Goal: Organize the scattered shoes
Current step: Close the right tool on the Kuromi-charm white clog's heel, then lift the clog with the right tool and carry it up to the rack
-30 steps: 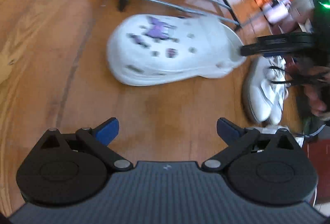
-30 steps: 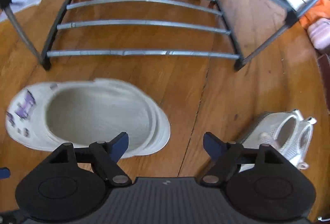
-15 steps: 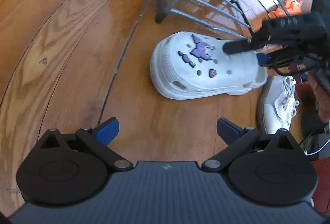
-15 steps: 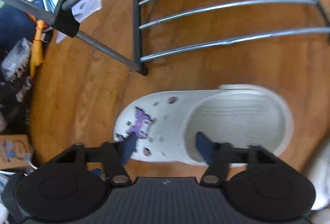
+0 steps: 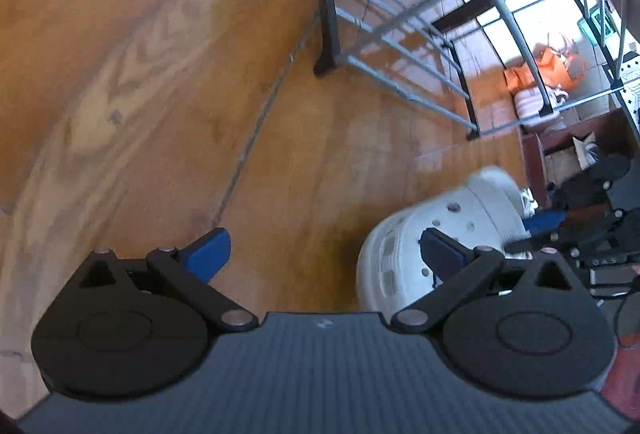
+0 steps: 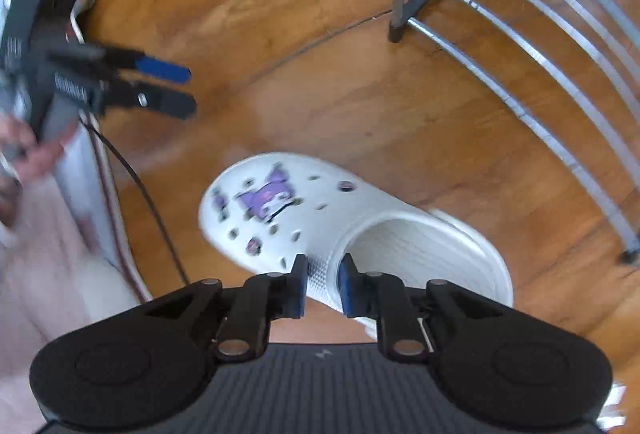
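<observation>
A white clog (image 6: 320,222) with a purple character charm hangs tilted over the wooden floor. My right gripper (image 6: 322,282) points down, its jaws closing with the blue pads pressed on the clog's side wall by the opening. In the left wrist view the clog (image 5: 400,246) is at the lower right, with the right gripper (image 5: 538,230) on its far side. My left gripper (image 5: 324,246) is open and holds nothing, over bare floor left of the clog. The right wrist view shows that left gripper (image 6: 186,90) at the upper left, apart from the clog.
A metal shoe rack (image 5: 400,46) with bare silver rails (image 6: 520,106) stands on the floor beyond the clog. A bit of a white sneaker (image 5: 528,200) shows behind the clog. A hand (image 6: 36,154), pale cloth and a dark cable (image 6: 136,174) are on the left.
The right gripper went from wide open to shut on the clog's side wall and rolled, lifting the clog. The left gripper swung away, so the clog slid to its lower right.
</observation>
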Motion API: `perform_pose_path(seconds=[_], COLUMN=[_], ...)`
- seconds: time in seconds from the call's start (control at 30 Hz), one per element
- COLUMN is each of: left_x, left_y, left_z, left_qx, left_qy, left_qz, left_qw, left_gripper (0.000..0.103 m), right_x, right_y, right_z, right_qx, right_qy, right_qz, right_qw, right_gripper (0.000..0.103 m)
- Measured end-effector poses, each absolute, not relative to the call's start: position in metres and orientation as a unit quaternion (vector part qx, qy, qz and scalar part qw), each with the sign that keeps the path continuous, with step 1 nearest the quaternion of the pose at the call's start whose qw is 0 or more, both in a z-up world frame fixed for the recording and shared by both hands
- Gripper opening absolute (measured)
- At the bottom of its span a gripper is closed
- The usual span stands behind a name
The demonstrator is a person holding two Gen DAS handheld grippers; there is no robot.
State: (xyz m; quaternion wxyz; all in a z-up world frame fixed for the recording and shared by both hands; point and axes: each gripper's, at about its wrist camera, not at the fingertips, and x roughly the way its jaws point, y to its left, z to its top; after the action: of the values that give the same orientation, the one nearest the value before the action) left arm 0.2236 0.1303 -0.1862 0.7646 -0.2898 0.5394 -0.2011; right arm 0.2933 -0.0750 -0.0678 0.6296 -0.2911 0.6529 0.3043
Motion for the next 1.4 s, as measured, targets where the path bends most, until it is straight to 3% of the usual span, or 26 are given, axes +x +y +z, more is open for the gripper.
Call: perform_pose_path(seconds=[0.03,0.1,0.13,0.17,0.23,0.47,0.57,0.77,0.83,0.93,1.07,1.13,1.2,1.23,1.33,1.4], left_x=[0.224,0.224,0.223,0.223,0.222,0.222,0.224,0.223,0.224,0.223,0.223,0.223,0.223,0.223,0.221,0.221], left_y=[0.122,0.113,0.107,0.102,0.093,0.087,0.09,0.093,0.092,0.092,0.094,0.094,0.092,0.092,0.086,0.084], left_z=[-0.19,-0.193,-0.194,-0.195,-0.198,-0.209,-0.212,-0.215,-0.216,-0.22,-0.22,-0.219,-0.219,-0.219,-0.217,-0.217], left_qx=[-0.281,-0.269,-0.258,-0.252,-0.242,-0.223,-0.228,-0.229,-0.227,-0.227,-0.234,-0.241,-0.25,-0.249,-0.236,-0.235], left_qy=[0.55,0.559,0.565,0.569,0.577,0.589,0.589,0.591,0.59,0.597,0.596,0.595,0.595,0.595,0.597,0.598], left_qz=[-0.208,-0.215,-0.22,-0.223,-0.229,-0.217,-0.21,-0.194,-0.189,-0.179,-0.181,-0.187,-0.197,-0.198,-0.204,-0.206], left_qw=[0.758,0.754,0.752,0.75,0.745,0.746,0.747,0.749,0.752,0.749,0.746,0.744,0.738,0.738,0.739,0.738], left_gripper=[0.103,0.103,0.103,0.103,0.103,0.103,0.103,0.103,0.103,0.103,0.103,0.103,0.103,0.103,0.103,0.103], right_x=[0.296,0.298,0.298,0.299,0.296,0.215,0.172,0.21,0.216,0.222,0.223,0.224,0.229,0.232,0.234,0.229], right_y=[-0.073,-0.074,-0.08,-0.086,-0.101,-0.182,-0.2,-0.171,-0.165,-0.148,-0.146,-0.145,-0.151,-0.163,-0.197,-0.197], right_z=[-0.067,-0.066,-0.065,-0.064,-0.064,-0.084,-0.1,-0.141,-0.15,-0.161,-0.143,-0.133,-0.127,-0.124,-0.124,-0.128], right_qx=[-0.295,-0.291,-0.27,-0.248,-0.192,0.16,0.3,0.202,0.185,0.064,-0.082,-0.132,-0.133,-0.077,0.108,0.135], right_qy=[0.643,0.63,0.628,0.626,0.628,0.61,0.549,0.605,0.59,0.558,0.55,0.561,0.569,0.579,0.593,0.582], right_qz=[0.279,0.236,0.203,0.17,0.111,-0.032,-0.033,-0.061,-0.073,0.02,0.172,0.197,0.165,0.136,0.103,0.098], right_qw=[0.649,0.68,0.701,0.72,0.746,0.776,0.78,0.768,0.782,0.827,0.813,0.793,0.794,0.8,0.791,0.796], right_gripper=[0.019,0.058,0.091,0.102,0.101,0.101,0.1,0.1,0.1,0.103,0.083,0.084,0.097,0.1,0.1,0.1])
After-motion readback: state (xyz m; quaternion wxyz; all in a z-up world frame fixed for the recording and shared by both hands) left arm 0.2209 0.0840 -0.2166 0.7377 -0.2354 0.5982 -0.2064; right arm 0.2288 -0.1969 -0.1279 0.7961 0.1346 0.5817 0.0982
